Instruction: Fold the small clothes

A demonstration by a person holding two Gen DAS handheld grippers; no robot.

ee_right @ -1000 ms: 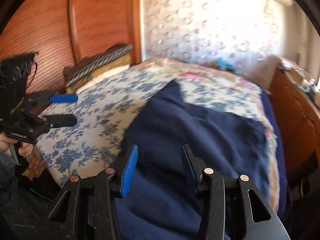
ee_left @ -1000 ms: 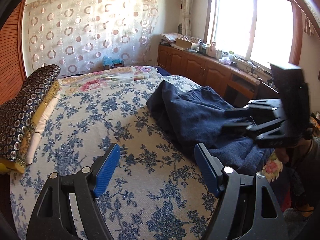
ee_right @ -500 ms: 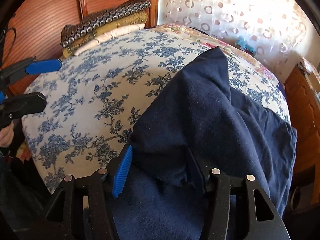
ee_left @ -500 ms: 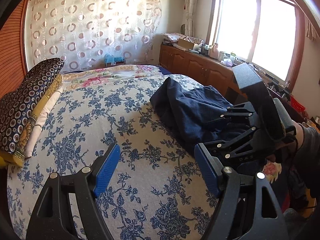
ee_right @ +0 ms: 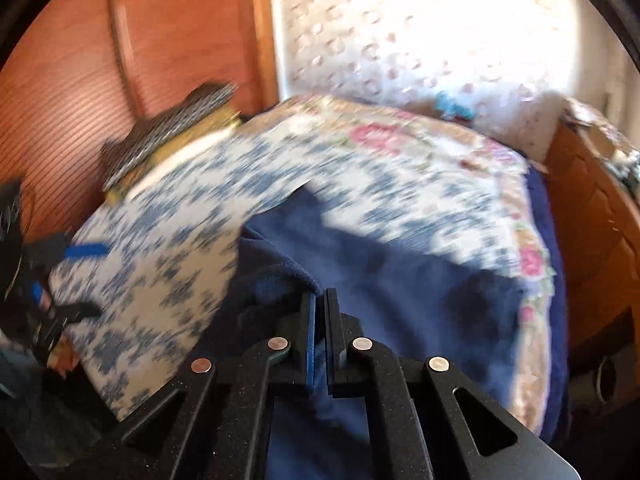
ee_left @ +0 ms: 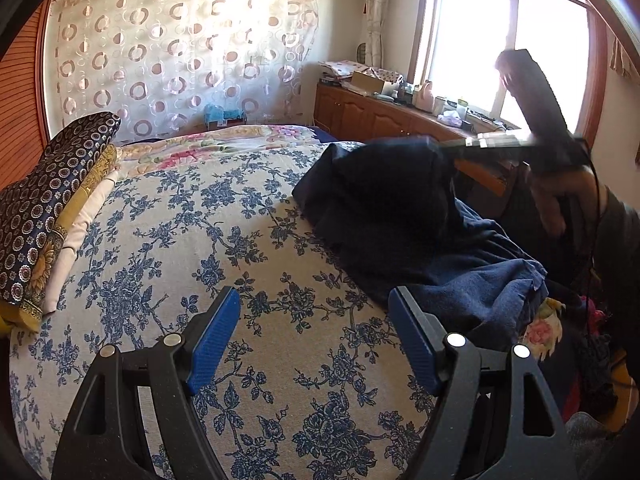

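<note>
Jaws of the right gripper [ee_right: 319, 308] pinched the navy garment [ee_right: 420, 280]; the left gripper [ee_left: 314, 342] gaped wide over the bed [ee_left: 200, 240]. Fabric might have slipped from that thin bite.

A bed under a blue-flowered white bedspread [ee_left: 180, 240] fills the scene. Stacked patterned pillows [ee_left: 44, 208] lie at its left; a low wooden cabinet [ee_left: 372, 116] stands far right, beneath the bright window [ee_left: 500, 40].

Garment [ee_left: 420, 220] on the bed's [ee_left: 200, 240] right — pillows [ee_left: 44, 200] left.
</note>
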